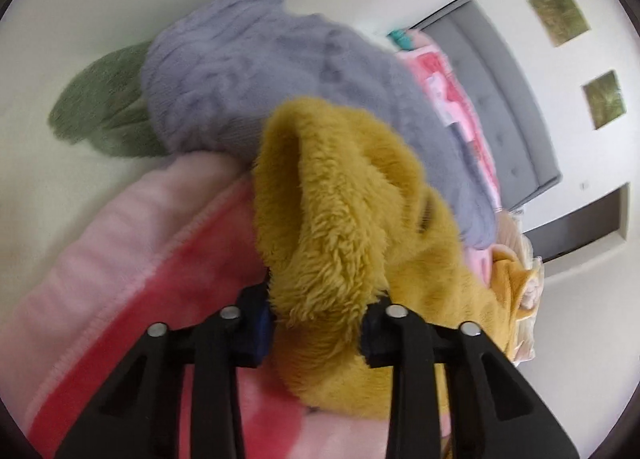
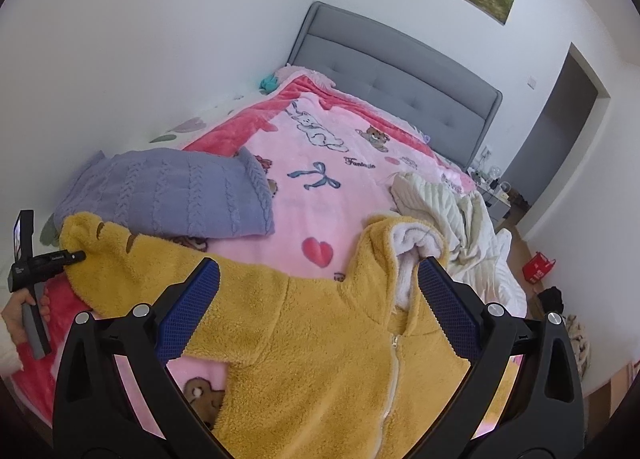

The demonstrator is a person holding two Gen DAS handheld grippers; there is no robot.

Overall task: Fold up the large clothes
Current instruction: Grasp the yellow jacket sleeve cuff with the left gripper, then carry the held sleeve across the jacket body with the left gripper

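Note:
A yellow fleece hooded jacket (image 2: 320, 339) lies spread on the pink blanket, zip up, white lining showing in the hood (image 2: 412, 243). Its sleeve (image 2: 132, 259) stretches to the left. The sleeve's end (image 1: 332, 227) is bunched between the blue pads of my left gripper (image 1: 316, 323), which is shut on it. That gripper (image 2: 74, 257) also shows in the right wrist view, held by a hand at the sleeve's tip. My right gripper (image 2: 320, 279) hovers over the jacket's chest, open, with nothing pinched between its fingers.
A folded lavender knit sweater (image 2: 172, 195) lies just beyond the sleeve, with a green piece (image 1: 100, 107) past it. A cream garment (image 2: 452, 199) is heaped at the right. The pink blanket (image 2: 320, 139) covers the bed up to the grey headboard (image 2: 400, 71). A red box (image 2: 538, 267) sits on the floor.

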